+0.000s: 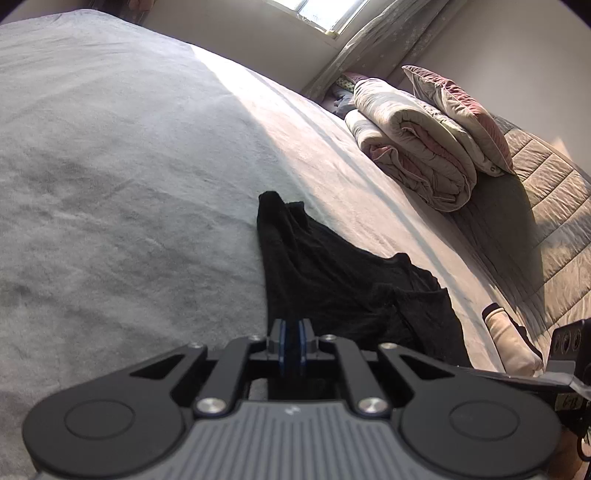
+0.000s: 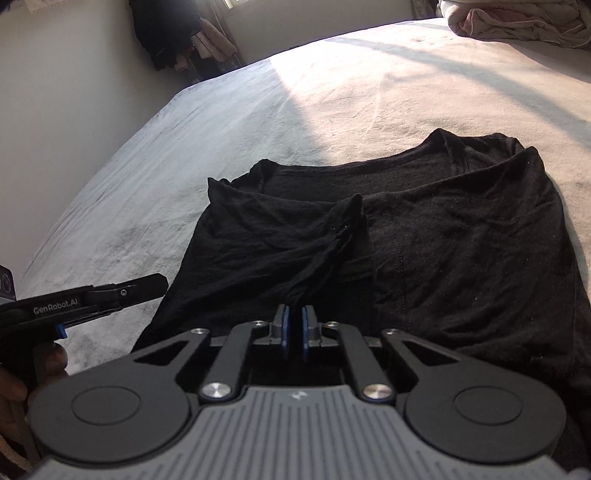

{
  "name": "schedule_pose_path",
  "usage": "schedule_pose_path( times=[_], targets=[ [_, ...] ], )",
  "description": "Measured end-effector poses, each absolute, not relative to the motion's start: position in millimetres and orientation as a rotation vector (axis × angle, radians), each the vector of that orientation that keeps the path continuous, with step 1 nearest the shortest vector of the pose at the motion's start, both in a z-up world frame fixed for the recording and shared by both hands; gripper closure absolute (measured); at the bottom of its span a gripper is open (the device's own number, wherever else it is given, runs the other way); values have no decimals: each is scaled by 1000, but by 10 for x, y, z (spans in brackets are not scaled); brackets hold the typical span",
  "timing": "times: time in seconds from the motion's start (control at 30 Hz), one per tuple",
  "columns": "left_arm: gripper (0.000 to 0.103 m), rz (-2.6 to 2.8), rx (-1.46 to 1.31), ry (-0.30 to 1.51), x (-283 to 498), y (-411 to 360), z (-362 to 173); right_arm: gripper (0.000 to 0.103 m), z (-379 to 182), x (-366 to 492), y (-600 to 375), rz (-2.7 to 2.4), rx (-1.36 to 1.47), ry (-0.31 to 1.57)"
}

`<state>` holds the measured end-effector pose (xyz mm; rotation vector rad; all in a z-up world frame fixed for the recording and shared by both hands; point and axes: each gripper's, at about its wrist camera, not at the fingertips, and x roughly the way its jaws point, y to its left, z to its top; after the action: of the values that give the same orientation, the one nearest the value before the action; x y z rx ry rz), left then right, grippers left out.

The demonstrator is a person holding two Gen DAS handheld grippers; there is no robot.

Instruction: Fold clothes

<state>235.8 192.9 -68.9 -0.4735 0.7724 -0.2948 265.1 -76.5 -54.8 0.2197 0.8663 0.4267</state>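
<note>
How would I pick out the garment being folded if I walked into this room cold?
Start at the big bed with its pale cover, half in sun from the window. Rolled quilts are heaped at one end. The shirt lies flat on the open part of the cover, nearer the tools. It is the only black cloth on the bed, and both tools' jaws pinch its edge.

black shirt (image 2: 424, 221) | partly folded, wrinkled | lying on bed | edges lifted

Black shirt (image 2: 424, 221), pale grey bedsheet (image 1: 110, 166); rolled quilt (image 1: 413, 155) cream and pink, curtain (image 1: 369, 40) possibly star-patterned; gripper pads (image 2: 284, 325) blue.
</note>
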Motion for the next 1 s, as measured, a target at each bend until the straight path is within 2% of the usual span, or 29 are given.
schedule_pose_path(
  times=[0.07,0.13,0.17,0.23,0.3,0.4,1.0],
  targets=[
    [96,-254,-460,806,2303,1917,-699,100,-534,2652,-810,423,234,871],
    [94,-236,-476,828,2228,1961,-674,93,-448,2610,-917,410,274,879],
    [90,-233,-495,837,2200,1991,-664,84,-387,2563,-990,407,297,872],
    [83,-226,-510,859,2140,2026,-634,82,-263,2447,-1149,396,325,860],
    [79,-220,-493,884,2073,2015,-591,66,-152,2302,-1289,356,306,846],
    [76,-220,-440,922,1936,1936,-536,66,-73,2048,-1543,297,262,842],
    [76,-222,-160,1036,536,1485,-465,66,-322,415,-2457,112,245,913]
  ],
)
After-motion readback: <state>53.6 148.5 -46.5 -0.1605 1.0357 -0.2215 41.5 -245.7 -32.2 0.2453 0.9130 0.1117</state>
